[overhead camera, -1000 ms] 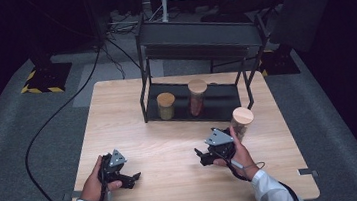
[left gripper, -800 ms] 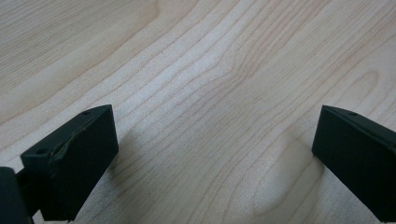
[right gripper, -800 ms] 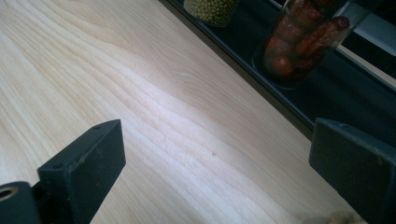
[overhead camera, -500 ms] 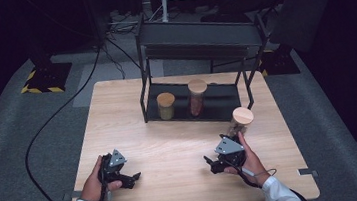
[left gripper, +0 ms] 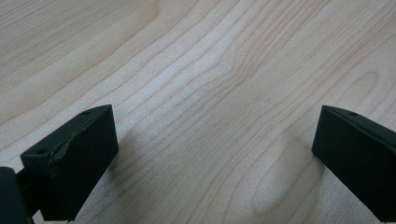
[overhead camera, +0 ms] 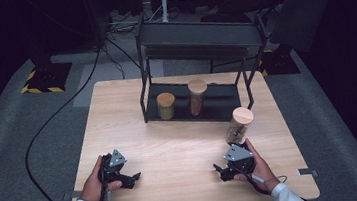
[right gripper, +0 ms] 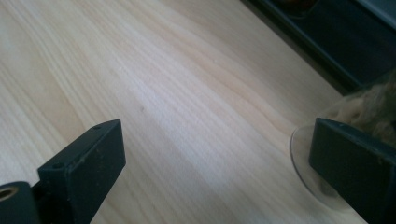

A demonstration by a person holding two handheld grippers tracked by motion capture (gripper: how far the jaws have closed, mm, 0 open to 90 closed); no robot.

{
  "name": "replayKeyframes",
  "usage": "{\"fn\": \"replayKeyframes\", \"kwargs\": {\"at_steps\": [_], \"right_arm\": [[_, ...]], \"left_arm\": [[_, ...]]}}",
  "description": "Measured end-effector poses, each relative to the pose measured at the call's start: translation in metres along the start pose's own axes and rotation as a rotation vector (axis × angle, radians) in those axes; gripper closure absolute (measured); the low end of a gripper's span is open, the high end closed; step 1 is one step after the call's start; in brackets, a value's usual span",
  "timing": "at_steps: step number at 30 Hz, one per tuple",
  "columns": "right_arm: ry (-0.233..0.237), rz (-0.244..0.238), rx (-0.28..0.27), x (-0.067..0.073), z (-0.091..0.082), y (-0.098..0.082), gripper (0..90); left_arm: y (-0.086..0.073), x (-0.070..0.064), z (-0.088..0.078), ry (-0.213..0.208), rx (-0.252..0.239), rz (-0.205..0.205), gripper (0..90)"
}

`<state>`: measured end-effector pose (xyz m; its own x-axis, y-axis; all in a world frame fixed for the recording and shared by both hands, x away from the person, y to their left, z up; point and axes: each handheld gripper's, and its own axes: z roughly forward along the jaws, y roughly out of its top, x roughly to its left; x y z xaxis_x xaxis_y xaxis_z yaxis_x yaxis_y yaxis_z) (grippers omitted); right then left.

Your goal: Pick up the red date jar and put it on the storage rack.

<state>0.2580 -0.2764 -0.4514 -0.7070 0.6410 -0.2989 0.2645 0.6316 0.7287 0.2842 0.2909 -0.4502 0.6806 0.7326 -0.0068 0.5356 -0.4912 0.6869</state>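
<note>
Right gripper [overhead camera: 222,171] open, empty, near jar [overhead camera: 238,125] on table [overhead camera: 172,151]

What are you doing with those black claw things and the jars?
A person holds a gripper in each hand over a wooden table. The right gripper is open and empty, close to a glass jar with a wooden lid standing on the table. The left gripper is open too, holding nothing. Two more lidded jars stand on the bottom of a black rack.
</note>
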Motion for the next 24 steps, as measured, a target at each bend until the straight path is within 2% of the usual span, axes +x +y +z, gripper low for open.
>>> {"fn": "replayKeyframes", "kwargs": {"at_steps": [2,6,11,15,18,24], "right_arm": [[-0.001,-0.015,0.012,0.000,-0.001,-0.002,3.6],[-0.004,-0.008,0.031,0.000,-0.003,-0.007,3.6],[-0.020,0.035,0.035,-0.005,-0.009,-0.016,3.6],[-0.014,0.097,0.039,-0.013,-0.015,-0.025,3.5],[-0.020,0.114,0.045,-0.016,-0.019,-0.029,3.6],[-0.008,0.179,0.062,-0.024,-0.026,-0.036,3.5]], "left_arm": [[0.000,0.000,0.000,0.000,0.000,0.001,0.2],[0.000,0.000,0.000,0.000,0.000,0.001,0.2],[0.000,0.000,0.000,0.000,0.000,0.001,0.2],[0.000,0.000,0.000,0.000,0.000,0.000,0.2],[0.000,0.000,0.000,0.000,0.000,0.000,0.2],[0.000,0.000,0.000,0.000,0.000,0.001,0.2]]}}
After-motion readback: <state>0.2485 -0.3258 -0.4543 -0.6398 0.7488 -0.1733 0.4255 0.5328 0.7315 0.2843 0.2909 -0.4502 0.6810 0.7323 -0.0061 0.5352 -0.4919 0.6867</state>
